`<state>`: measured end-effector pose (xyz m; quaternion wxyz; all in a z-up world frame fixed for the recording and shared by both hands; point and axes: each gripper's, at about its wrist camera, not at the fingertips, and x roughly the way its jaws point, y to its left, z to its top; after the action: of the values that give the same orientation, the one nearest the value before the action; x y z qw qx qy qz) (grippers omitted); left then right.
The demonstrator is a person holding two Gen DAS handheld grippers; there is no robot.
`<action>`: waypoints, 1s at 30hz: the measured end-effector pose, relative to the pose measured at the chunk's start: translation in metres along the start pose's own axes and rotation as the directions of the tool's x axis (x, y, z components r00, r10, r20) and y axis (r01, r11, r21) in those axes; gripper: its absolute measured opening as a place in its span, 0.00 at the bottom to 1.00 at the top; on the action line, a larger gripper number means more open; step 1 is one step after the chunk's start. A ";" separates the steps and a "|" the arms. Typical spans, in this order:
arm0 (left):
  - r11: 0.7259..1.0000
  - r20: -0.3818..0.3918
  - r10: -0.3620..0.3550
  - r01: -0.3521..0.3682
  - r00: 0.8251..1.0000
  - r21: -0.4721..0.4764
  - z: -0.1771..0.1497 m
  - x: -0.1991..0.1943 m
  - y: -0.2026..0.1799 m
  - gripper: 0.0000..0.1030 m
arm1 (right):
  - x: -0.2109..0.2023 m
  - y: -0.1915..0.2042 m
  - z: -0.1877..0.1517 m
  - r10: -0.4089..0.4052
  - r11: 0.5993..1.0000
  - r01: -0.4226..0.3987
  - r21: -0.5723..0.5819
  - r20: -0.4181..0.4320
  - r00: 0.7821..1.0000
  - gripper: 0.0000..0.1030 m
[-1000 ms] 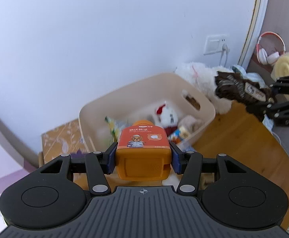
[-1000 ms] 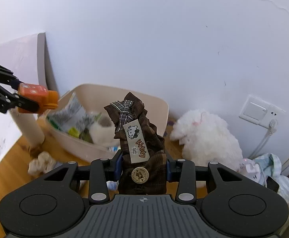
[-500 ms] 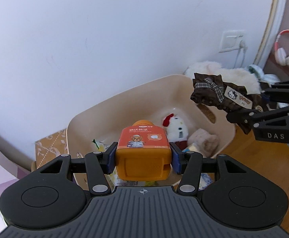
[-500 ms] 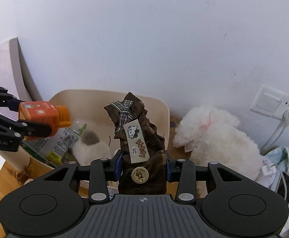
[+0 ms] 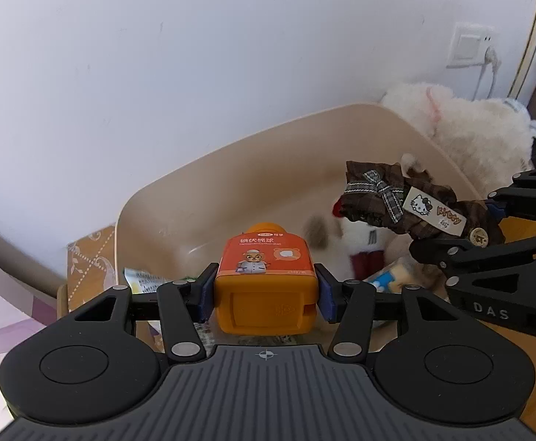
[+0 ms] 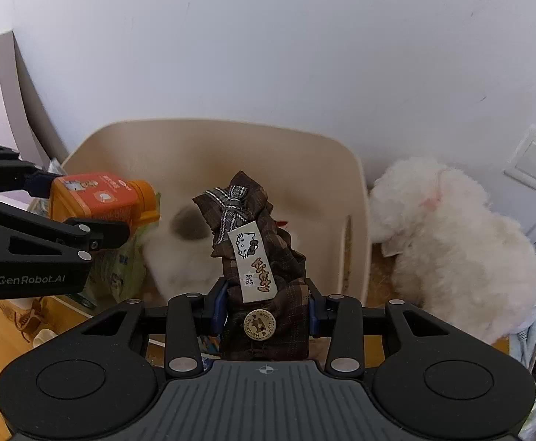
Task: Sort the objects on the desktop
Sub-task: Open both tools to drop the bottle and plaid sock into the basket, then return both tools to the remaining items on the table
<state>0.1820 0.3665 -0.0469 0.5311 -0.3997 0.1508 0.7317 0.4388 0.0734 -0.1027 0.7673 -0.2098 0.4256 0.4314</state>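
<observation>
The beige bin [image 6: 356,198] is open at the top, its far half bare along the back wall toward 12 o'clock. A white plush toy [image 6: 179,257] and packets [image 6: 121,275] crowd its near floor. The left hand-held gripper [image 6: 80,217], clamping an orange bottle [image 6: 102,198], blocks the 9 o'clock side. A fluffy white plush [image 6: 451,242] stands just outside the bin's wall at 3 o'clock. The white wall [image 6: 268,55] closes off everything beyond.
</observation>
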 end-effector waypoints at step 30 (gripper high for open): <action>0.998 0.083 -0.051 0.053 0.995 -0.020 -0.075 -0.082 0.012 0.70 | -0.079 -0.026 -0.068 0.058 0.998 -0.058 -0.001 0.029 0.998 1.00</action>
<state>0.2126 0.2591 -0.0359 0.5514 -0.3788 0.1100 0.7351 0.4074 -0.0254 -0.0758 0.7607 -0.1912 0.4200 0.4565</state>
